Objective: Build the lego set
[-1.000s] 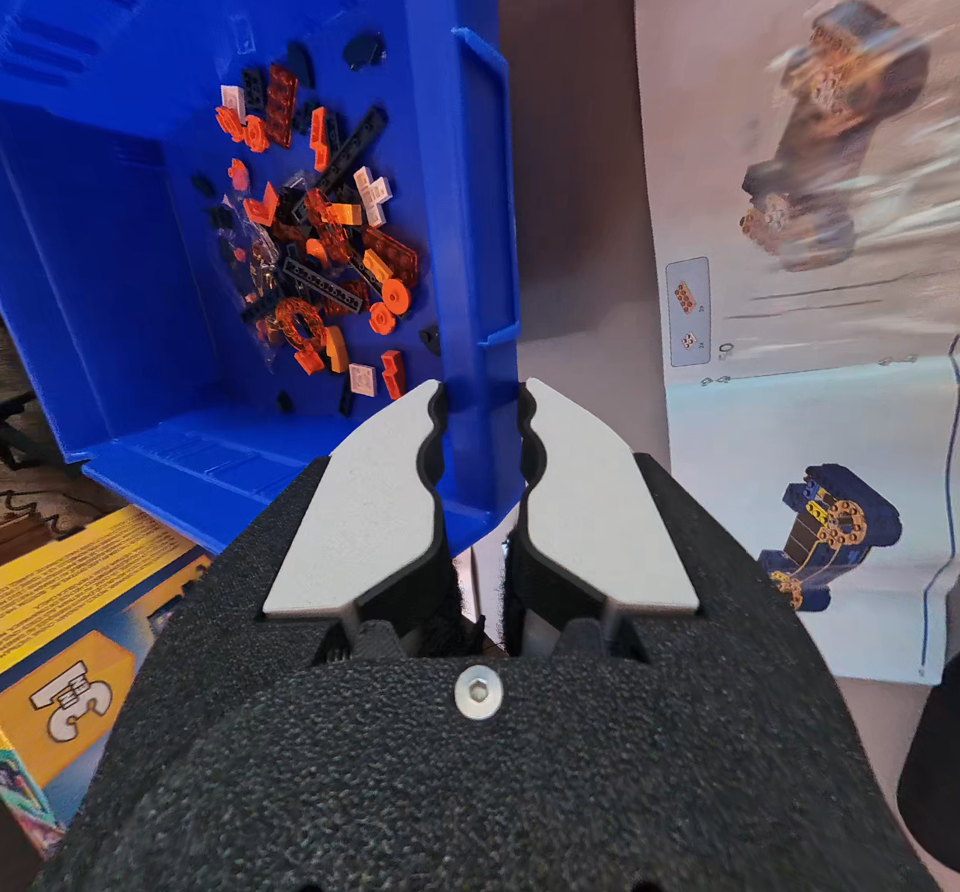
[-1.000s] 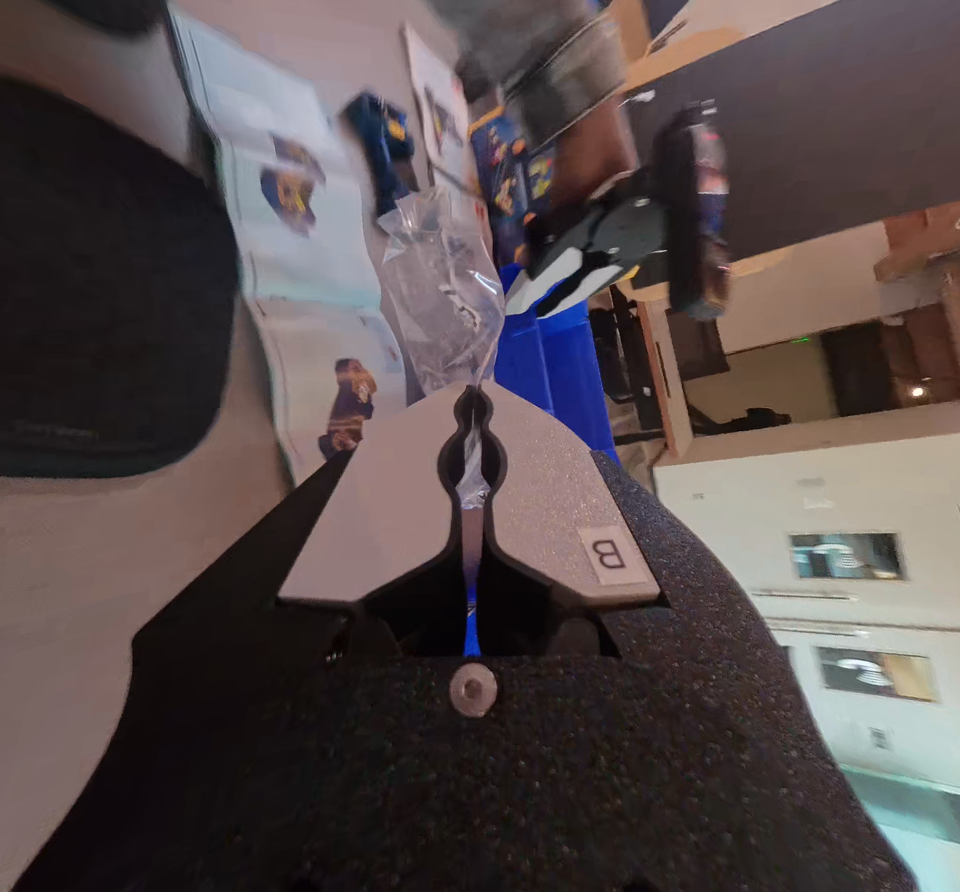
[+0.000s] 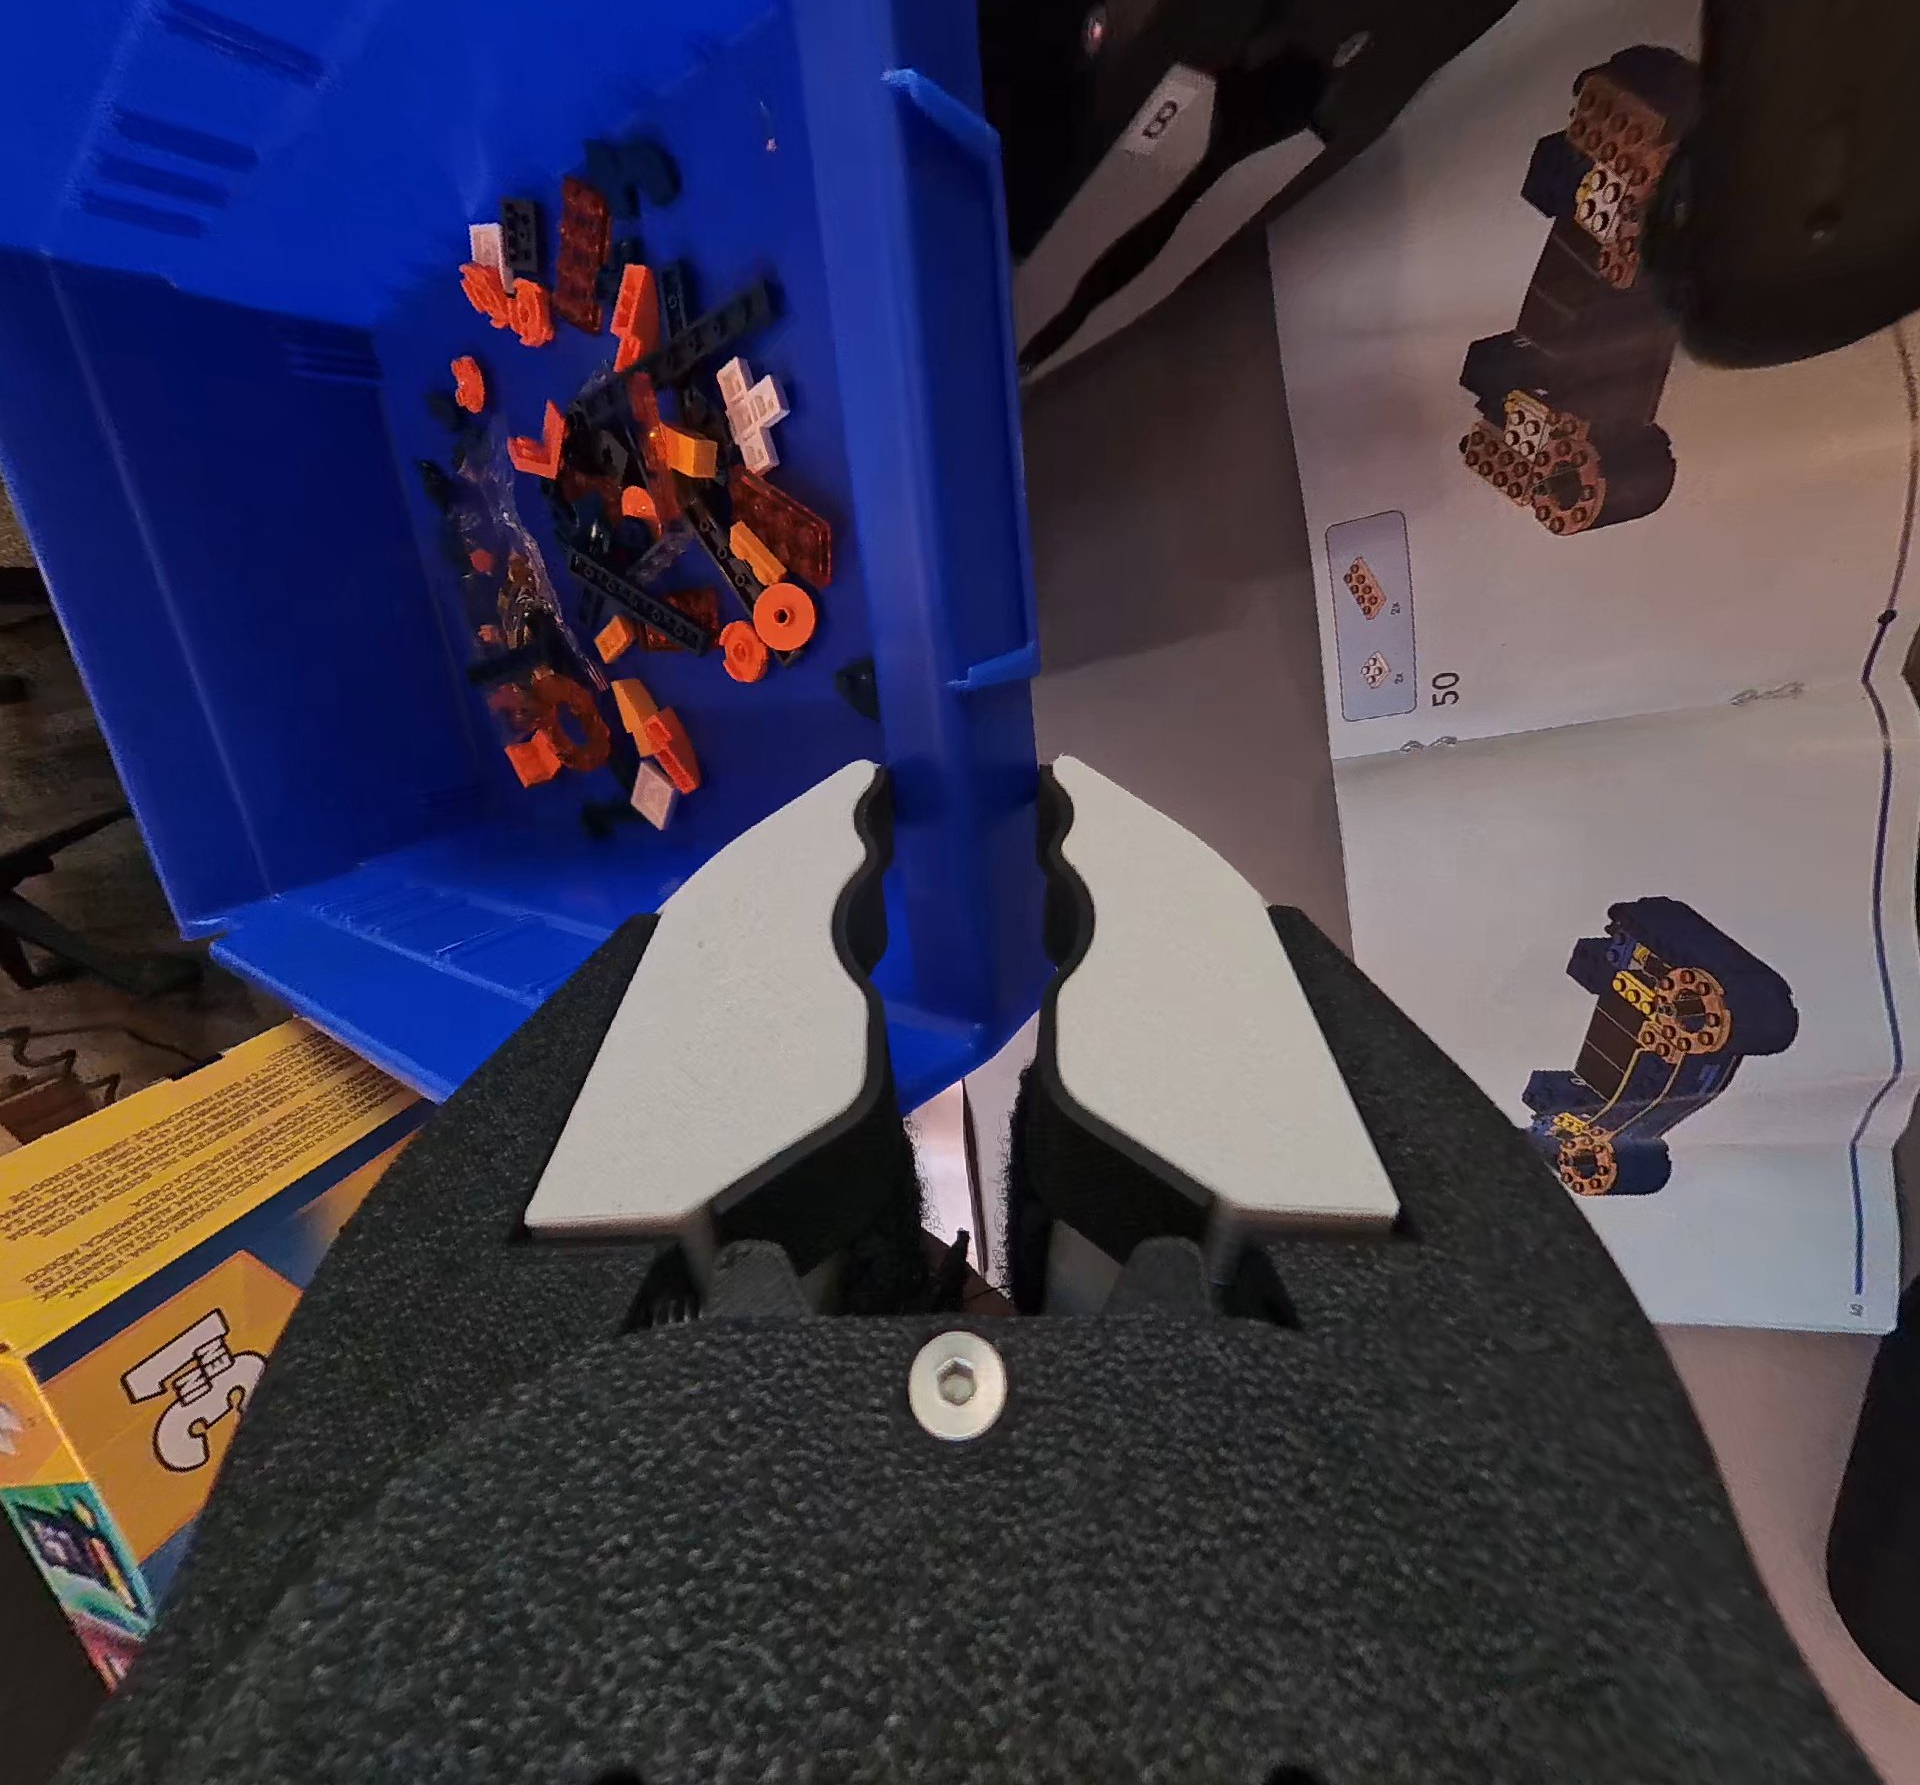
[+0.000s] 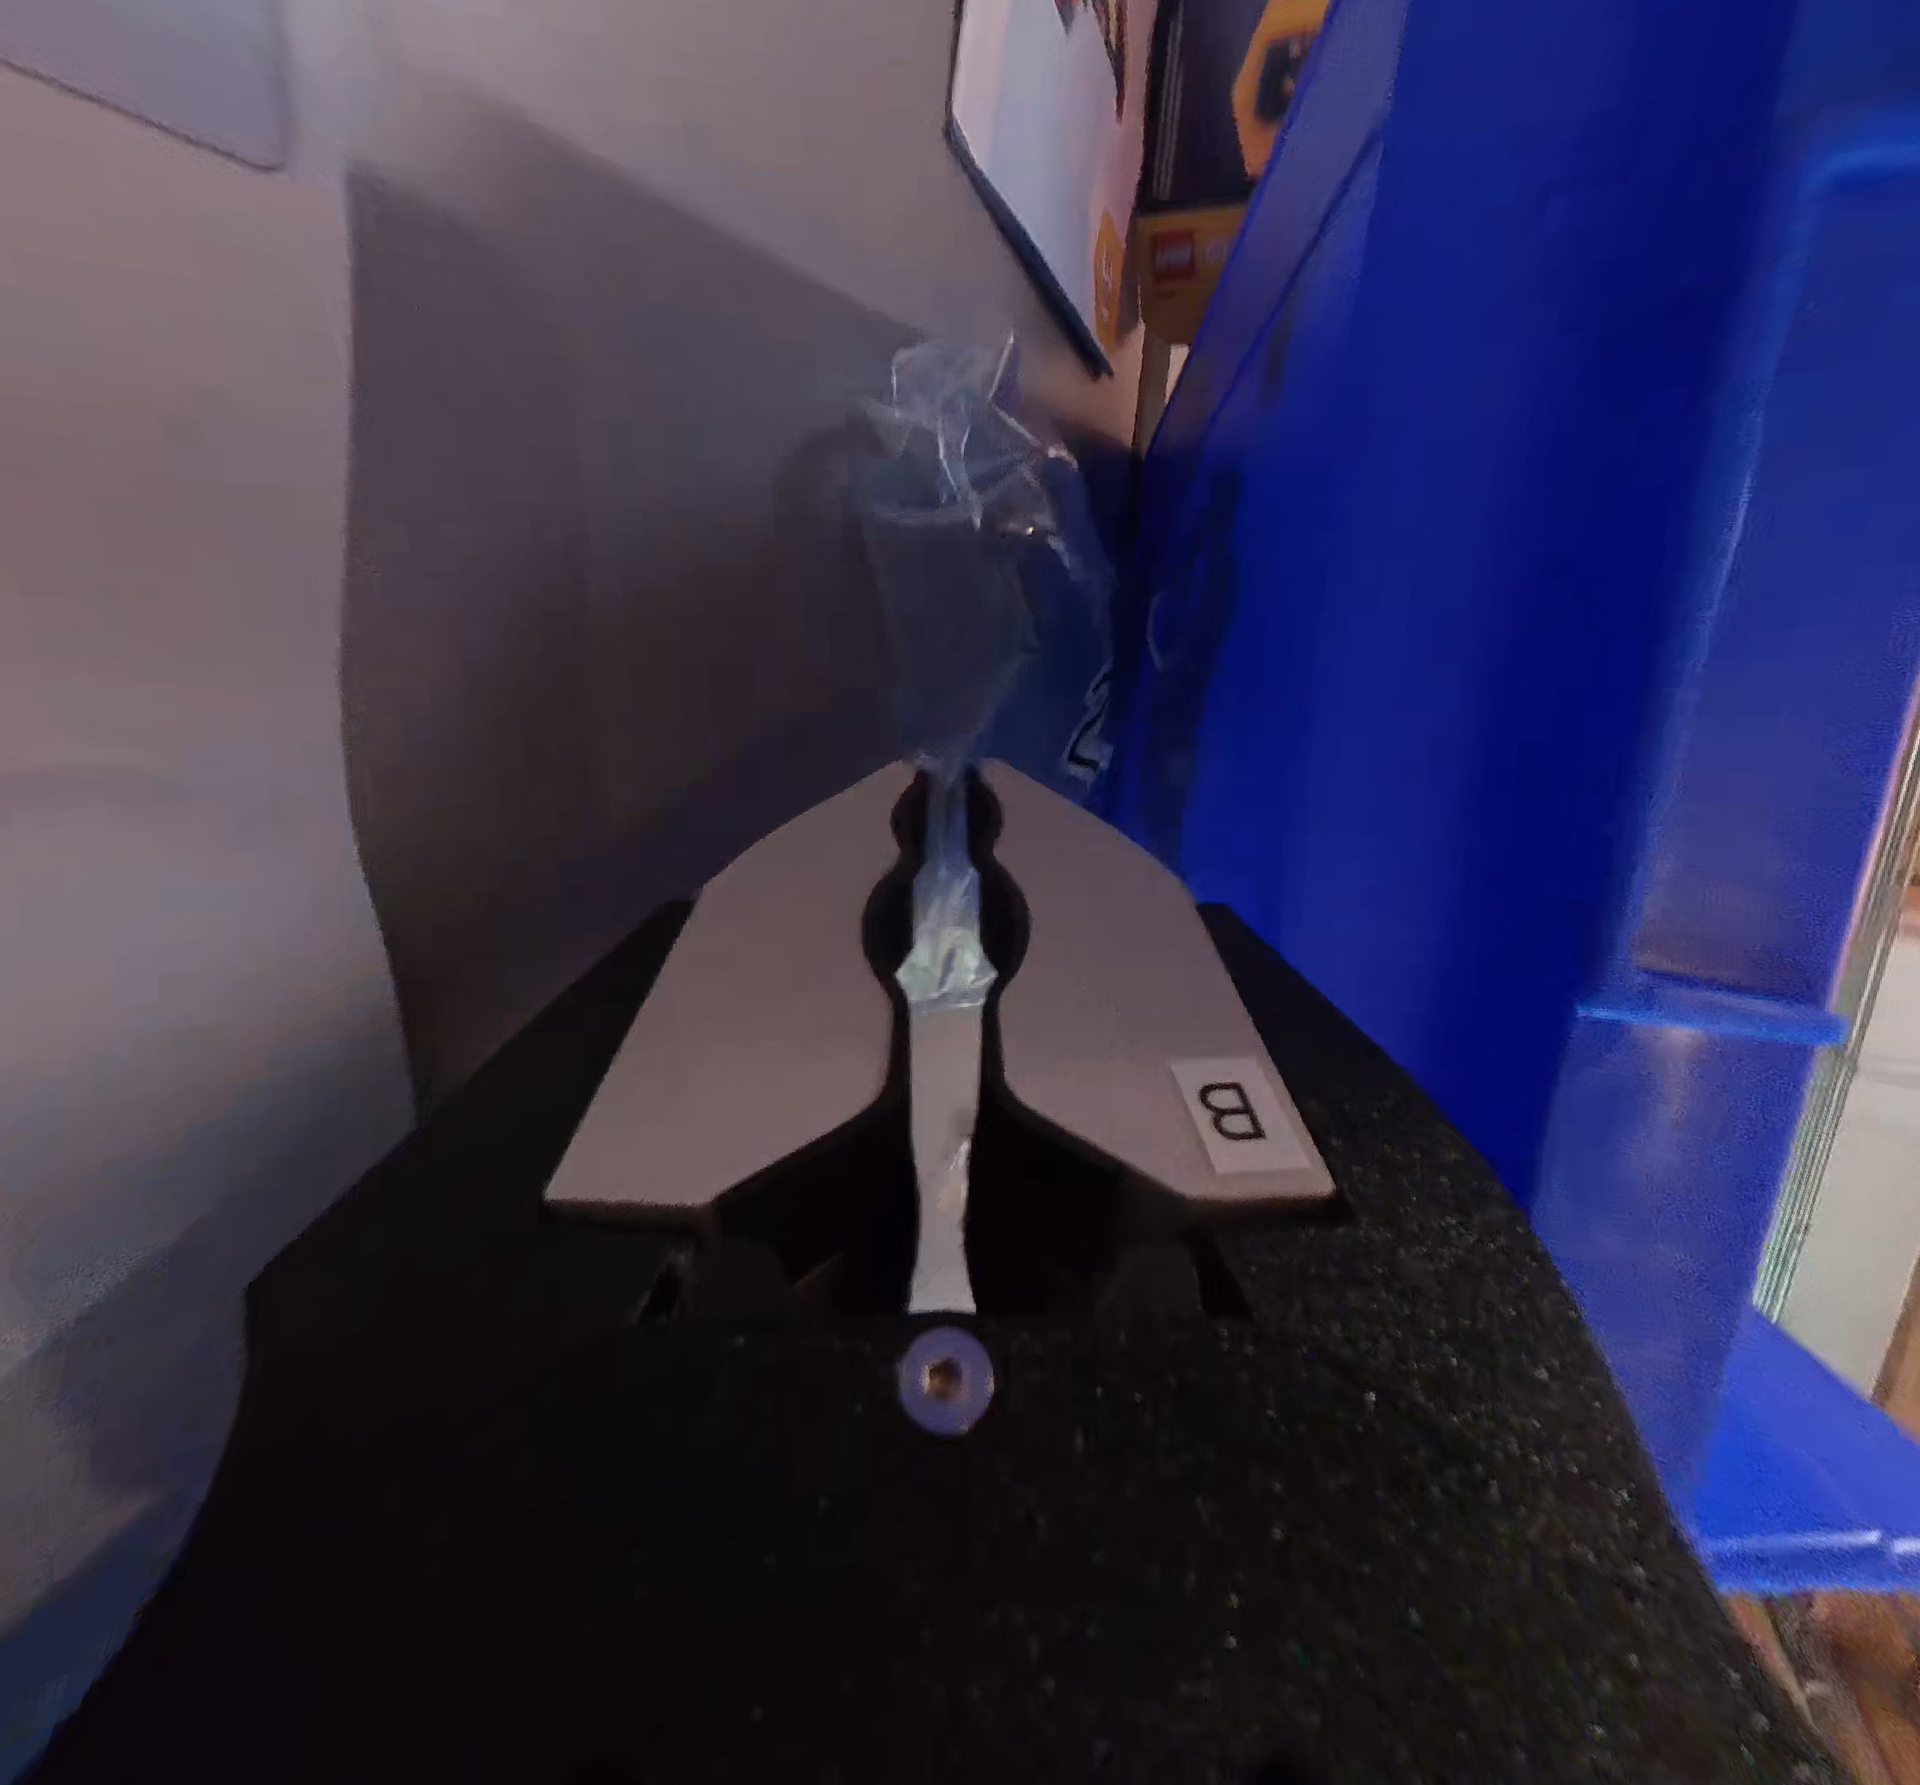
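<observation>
Left hand-held gripper (image 3: 961, 790): pinching side wall of blue bin (image 3: 935, 509), pads on both faces; wall runs straight ahead of the fingers. Bin holds loose orange, black and white bricks (image 3: 634, 530).

Right hand-held gripper (image 4: 943, 779): pinching clear plastic bag (image 4: 956, 572), bag extending forward beyond fingertips, beside bin's outer wall (image 4: 1455, 592).

Instruction booklet (image 3: 1558, 852): open on worktop (image 3: 1153, 540).

The bin (image 3: 914, 385) is bright blue, and the loose bricks (image 3: 644, 509) in it are orange, black and white. The clear plastic bag (image 4: 961, 582) looks bluish-grey. The booklet (image 3: 1621, 800) is pale, printing dark blue and tan models. The box (image 3: 156, 1268) is yellow.
</observation>
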A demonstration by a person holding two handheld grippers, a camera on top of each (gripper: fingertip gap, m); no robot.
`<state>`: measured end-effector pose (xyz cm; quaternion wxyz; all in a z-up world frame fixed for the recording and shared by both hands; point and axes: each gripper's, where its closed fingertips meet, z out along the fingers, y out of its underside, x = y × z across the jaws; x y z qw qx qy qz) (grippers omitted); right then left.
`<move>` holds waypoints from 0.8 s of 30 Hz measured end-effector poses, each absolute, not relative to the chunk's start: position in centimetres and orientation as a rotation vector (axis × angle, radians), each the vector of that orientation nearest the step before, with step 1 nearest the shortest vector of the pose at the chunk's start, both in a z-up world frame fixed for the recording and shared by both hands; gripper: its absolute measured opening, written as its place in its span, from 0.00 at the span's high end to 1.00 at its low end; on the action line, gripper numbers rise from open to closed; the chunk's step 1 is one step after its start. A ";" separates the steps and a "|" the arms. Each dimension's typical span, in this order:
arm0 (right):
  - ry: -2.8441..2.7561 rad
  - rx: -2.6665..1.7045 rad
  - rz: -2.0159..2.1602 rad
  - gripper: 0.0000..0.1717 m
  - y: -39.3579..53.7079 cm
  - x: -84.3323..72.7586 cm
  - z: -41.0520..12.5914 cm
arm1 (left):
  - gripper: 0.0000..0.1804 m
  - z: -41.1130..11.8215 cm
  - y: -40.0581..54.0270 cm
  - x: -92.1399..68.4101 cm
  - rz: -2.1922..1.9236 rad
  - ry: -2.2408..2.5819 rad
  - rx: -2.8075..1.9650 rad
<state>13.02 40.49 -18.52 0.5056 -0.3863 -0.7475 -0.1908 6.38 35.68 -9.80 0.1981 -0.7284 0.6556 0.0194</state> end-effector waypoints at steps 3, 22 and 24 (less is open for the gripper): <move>-1.762 -0.987 -0.418 0.89 39.9 13.3 -18.3 | 0.86 -10.0 35.5 6.4 0.053 1.828 -2.024; -1.112 -1.228 0.274 1.00 30.4 16.1 -3.8 | 0.86 -15.6 33.5 7.1 0.236 1.782 -1.894; -1.076 -1.281 0.358 1.00 30.7 15.7 -2.6 | 0.86 -17.2 33.2 7.3 0.315 1.766 -1.850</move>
